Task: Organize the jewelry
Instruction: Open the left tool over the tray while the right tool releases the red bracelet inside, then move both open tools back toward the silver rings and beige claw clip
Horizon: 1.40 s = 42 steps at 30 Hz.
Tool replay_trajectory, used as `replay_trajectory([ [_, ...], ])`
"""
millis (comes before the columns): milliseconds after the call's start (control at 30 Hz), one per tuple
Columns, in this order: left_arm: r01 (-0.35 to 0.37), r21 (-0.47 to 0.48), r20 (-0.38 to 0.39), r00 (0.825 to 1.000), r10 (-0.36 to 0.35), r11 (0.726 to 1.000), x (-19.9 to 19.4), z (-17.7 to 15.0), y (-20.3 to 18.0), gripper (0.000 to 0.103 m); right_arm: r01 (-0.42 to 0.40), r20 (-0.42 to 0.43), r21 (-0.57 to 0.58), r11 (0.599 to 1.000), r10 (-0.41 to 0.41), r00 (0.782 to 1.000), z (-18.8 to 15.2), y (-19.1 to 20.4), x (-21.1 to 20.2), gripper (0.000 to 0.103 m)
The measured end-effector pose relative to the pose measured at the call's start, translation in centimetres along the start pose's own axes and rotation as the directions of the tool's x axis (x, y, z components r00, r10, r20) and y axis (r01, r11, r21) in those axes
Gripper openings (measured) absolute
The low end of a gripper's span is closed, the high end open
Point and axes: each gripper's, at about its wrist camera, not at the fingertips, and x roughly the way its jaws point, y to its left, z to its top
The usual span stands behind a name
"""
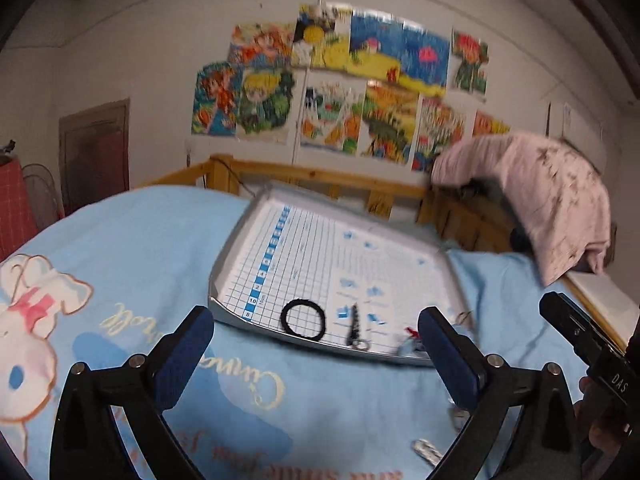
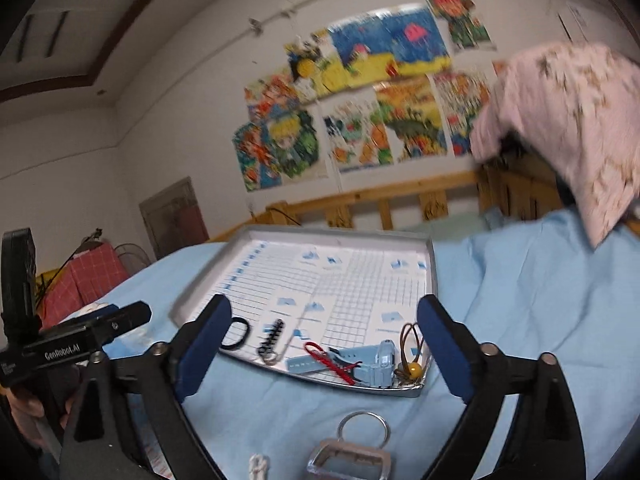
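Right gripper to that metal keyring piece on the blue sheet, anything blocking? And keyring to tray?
Nothing visible blocks either. The silver keyring with its metal bottle opener lies on bare light-blue bedsheet just below the open right gripper. Only bare sheet separates it from the shallow silver tray's near edge.

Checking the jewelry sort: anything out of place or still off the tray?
Yes. A metal key ring with a bottle opener and a small white piece lie on the blue bedsheet, outside the tray. The other pieces sit bunched along the tray's near edge.
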Motion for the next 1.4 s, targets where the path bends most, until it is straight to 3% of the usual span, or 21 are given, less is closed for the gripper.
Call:
replay_trajectory([
  [367,0.011,-0.025,0.130,0.991,-0.008,1.000,-11.6,-2.5,-0.5,0.103,-0.024,0.150,-0.061,0.998,0.033,0.988,1.7,4.4,-11.9,0.100],
  [633,-0.005,-0.008,0.193,0.981,0.006,1.000,-18.9,-5.1,-0.3,0.103,-0.009,0.193,-0.086,0.996,0.025,0.981,-0.7,6.8,-20.0,0.101],
  [933,-0.034,0.038,0.195,0.980,0.026,0.999,-23.8,-8.9,-1.3,0.103,0.040,0.102,-0.073,0.997,-0.033,0.994,-4.9,7.3,-24.9,0.101],
  [1400,0.018,0.008,0.138,0.990,-0.019,1.000,-26.4,-13.6,-1.3,0.103,0.136,0.044,-0.120,0.983,-0.132,0.990,-6.9,6.5,-30.3,0.101],
])
